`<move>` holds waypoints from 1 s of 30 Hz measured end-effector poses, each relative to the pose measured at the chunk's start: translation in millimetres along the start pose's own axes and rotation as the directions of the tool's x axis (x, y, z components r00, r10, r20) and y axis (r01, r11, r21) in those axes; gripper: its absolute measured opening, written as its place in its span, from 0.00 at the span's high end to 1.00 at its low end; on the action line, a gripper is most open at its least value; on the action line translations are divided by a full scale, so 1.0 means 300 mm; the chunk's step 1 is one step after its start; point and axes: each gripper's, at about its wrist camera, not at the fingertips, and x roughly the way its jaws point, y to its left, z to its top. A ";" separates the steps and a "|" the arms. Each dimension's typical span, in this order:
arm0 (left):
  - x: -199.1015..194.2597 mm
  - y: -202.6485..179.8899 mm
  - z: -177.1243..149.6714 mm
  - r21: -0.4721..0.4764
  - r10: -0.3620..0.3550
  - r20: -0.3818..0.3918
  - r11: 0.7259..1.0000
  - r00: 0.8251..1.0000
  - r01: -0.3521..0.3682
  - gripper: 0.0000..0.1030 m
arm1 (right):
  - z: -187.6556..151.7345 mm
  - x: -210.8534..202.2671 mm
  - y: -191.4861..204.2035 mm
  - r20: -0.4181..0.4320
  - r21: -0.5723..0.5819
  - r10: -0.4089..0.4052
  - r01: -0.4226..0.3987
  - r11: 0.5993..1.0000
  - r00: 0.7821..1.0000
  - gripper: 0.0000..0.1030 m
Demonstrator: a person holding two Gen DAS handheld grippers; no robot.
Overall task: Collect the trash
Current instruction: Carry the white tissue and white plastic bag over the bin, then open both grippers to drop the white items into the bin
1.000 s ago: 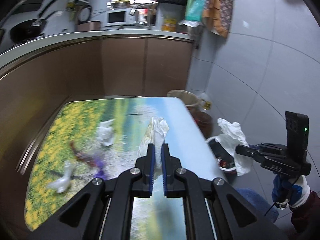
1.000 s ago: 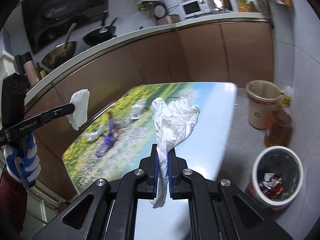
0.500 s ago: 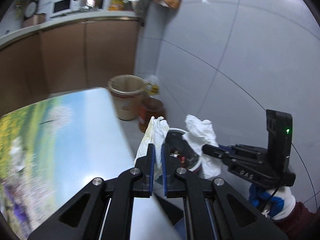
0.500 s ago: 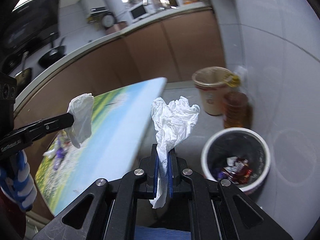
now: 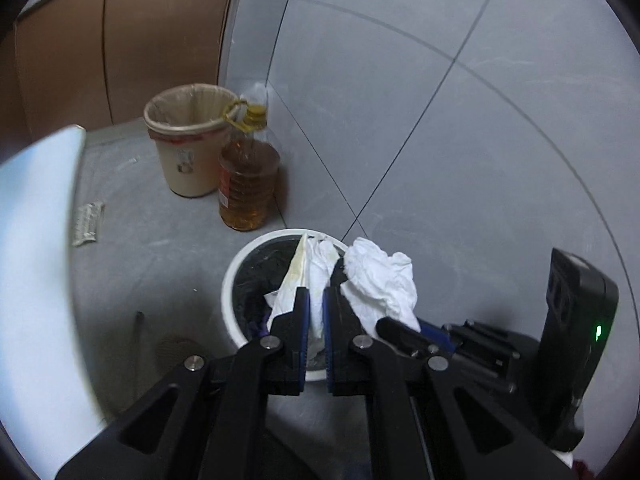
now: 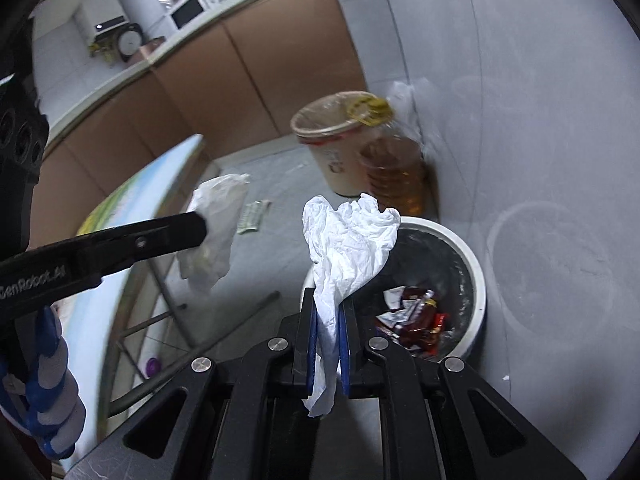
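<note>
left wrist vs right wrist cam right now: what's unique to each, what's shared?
Left wrist only: the right gripper seen from the side, holding its white tissue.
Right wrist only: red snack wrappers inside the bin, countertop appliances, the person's gloved hand.
Both: white trash bin, beige lined bin, oil bottle, both tissues gripped, the left one stained.

A beige bucket (image 5: 191,140) and oil bottle (image 5: 248,182) stand touching in the corner, by brown cabinets (image 5: 120,36).

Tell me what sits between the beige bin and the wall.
An amber oil bottle stands between the beige bin and the wall, seen in the left wrist view.
</note>
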 end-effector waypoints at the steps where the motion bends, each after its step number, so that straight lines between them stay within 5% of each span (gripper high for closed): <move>1: 0.036 0.000 0.011 -0.012 -0.007 -0.010 1.000 1.000 0.007 0.94 | 0.006 0.021 -0.010 -0.005 -0.001 -0.014 0.014 1.000 1.000 0.88; 5: 0.135 0.015 0.035 -0.060 -0.026 -0.043 0.998 0.999 0.023 0.92 | 0.026 0.087 -0.037 -0.021 -0.014 -0.072 0.071 0.997 0.997 0.88; 9: 0.190 0.040 0.043 -0.108 -0.041 -0.059 0.994 0.997 0.034 0.88 | 0.028 0.116 -0.076 -0.029 -0.001 -0.119 0.119 0.993 0.992 0.76; 13: 0.177 0.052 0.031 -0.131 -0.042 -0.048 0.991 0.998 0.035 0.60 | 0.016 0.107 -0.104 -0.030 0.031 -0.137 0.138 0.990 0.990 0.69; 21: 0.074 0.052 0.006 -0.148 -0.038 -0.004 0.988 0.999 0.037 0.59 | -0.008 0.025 -0.050 0.000 0.036 -0.118 0.118 0.992 0.993 0.64; 30: -0.234 0.061 -0.088 -0.165 0.064 0.174 0.986 0.983 -0.035 0.59 | -0.017 -0.128 0.113 0.068 -0.031 -0.055 0.057 0.998 0.996 0.63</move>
